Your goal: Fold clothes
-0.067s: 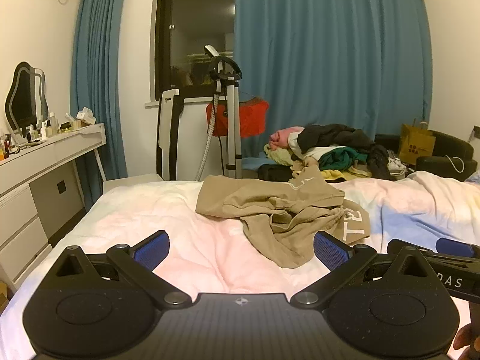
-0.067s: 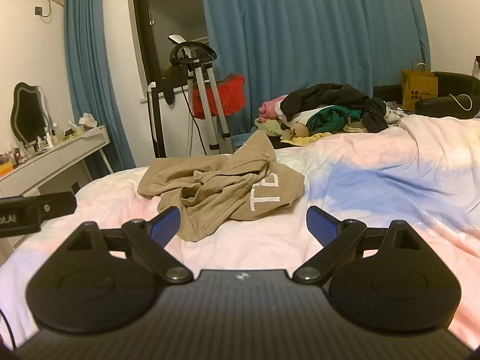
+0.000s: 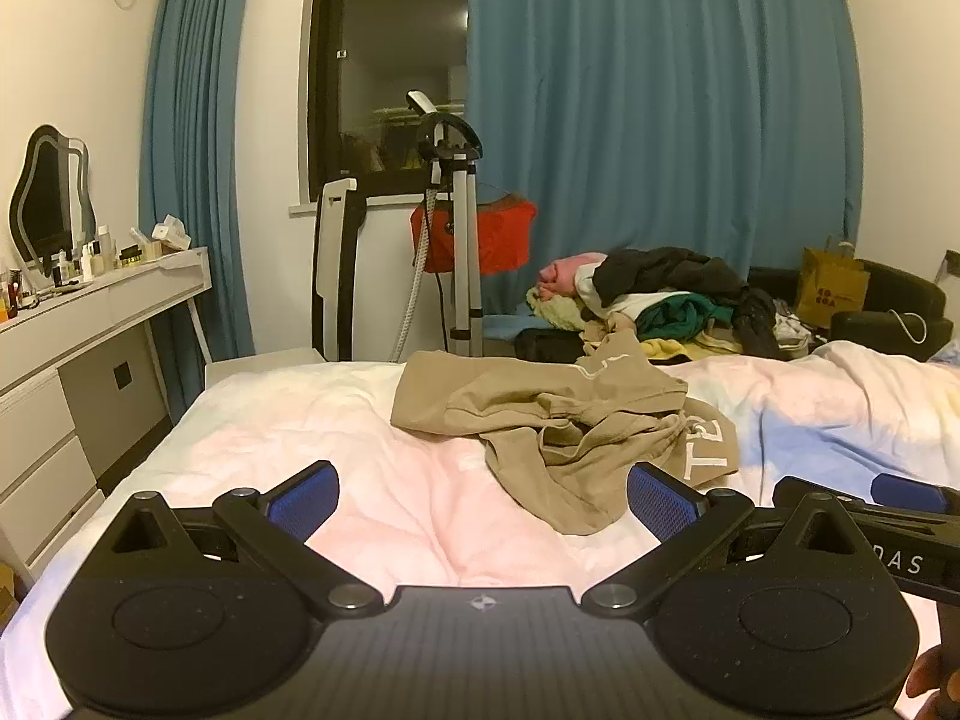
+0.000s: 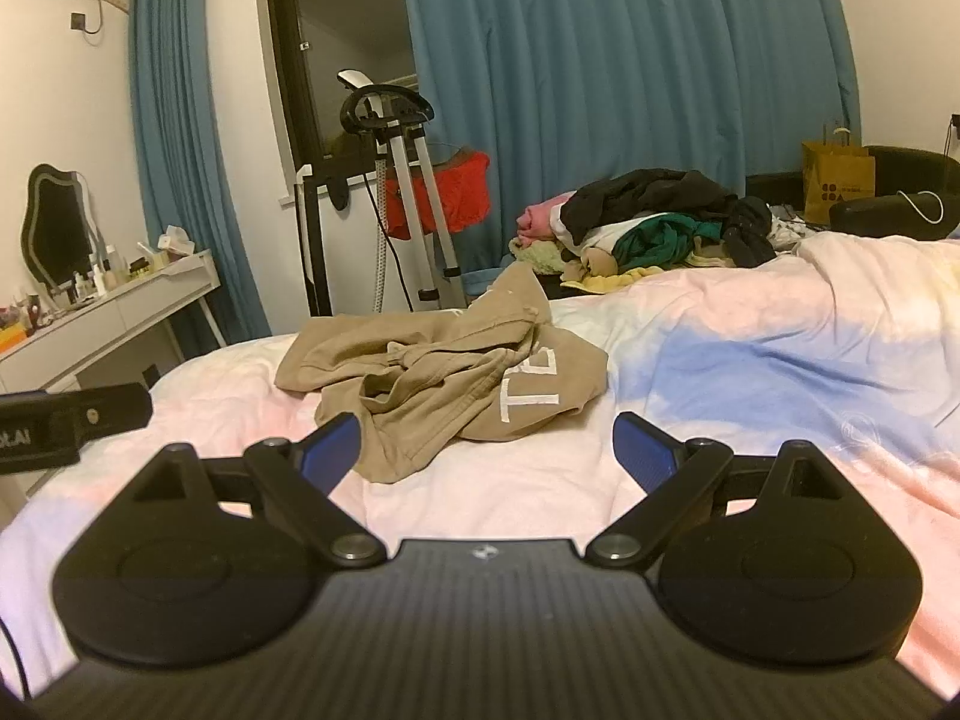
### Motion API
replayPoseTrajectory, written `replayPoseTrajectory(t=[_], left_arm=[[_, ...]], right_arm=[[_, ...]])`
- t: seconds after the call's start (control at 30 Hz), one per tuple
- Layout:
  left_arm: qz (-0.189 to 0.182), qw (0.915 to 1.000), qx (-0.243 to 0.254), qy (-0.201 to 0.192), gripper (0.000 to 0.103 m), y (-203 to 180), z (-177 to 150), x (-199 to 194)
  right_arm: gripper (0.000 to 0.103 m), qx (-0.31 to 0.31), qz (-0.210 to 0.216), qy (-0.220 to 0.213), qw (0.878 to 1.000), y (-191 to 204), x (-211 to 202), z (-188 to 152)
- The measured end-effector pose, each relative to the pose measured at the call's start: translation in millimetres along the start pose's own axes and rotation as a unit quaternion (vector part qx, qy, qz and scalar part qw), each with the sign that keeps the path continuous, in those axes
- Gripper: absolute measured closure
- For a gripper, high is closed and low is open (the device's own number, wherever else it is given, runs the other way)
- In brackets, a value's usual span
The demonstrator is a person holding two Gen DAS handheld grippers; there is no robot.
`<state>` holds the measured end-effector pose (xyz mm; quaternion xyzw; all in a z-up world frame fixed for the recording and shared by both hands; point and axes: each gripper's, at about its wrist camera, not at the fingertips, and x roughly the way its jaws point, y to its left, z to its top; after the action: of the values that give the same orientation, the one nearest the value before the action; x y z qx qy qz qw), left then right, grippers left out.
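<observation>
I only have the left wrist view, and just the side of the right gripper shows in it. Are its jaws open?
Observer: Yes. The right gripper has its jaws spread wide, with only bedding between them.
Operator: Where does the tan garment sit relative to it?
Observer: The tan garment lies ahead and left of centre. Its near hem shows just past the left pad.
Operator: Anything on the bed to that gripper's right?
Observer: Only bare blue-and-pink duvet. The clothes pile lies beyond the bed's far edge.
</observation>
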<state>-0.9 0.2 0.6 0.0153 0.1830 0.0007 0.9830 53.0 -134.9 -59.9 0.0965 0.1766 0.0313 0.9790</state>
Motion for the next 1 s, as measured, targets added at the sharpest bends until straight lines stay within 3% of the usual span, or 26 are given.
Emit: replayPoseTrajectory(t=[0.17,0.33,1.0], left_arm=[[0.002,0.9998,0.008,-0.018,0.000,-7,-7,-14],[0.001,1.0000,0.006,0.000,0.000,-1,-1,-8],[0.028,0.9996,-0.001,0.008,0.000,6,-8,3]], right_arm=[[0.011,-0.013,-0.003,-0.012,1.000,3,-1,-2],[0.011,-0.016,-0.004,-0.013,1.000,7,-8,6],[0.011,-0.009,-0.006,-0.018,1.000,-2,-14,10]])
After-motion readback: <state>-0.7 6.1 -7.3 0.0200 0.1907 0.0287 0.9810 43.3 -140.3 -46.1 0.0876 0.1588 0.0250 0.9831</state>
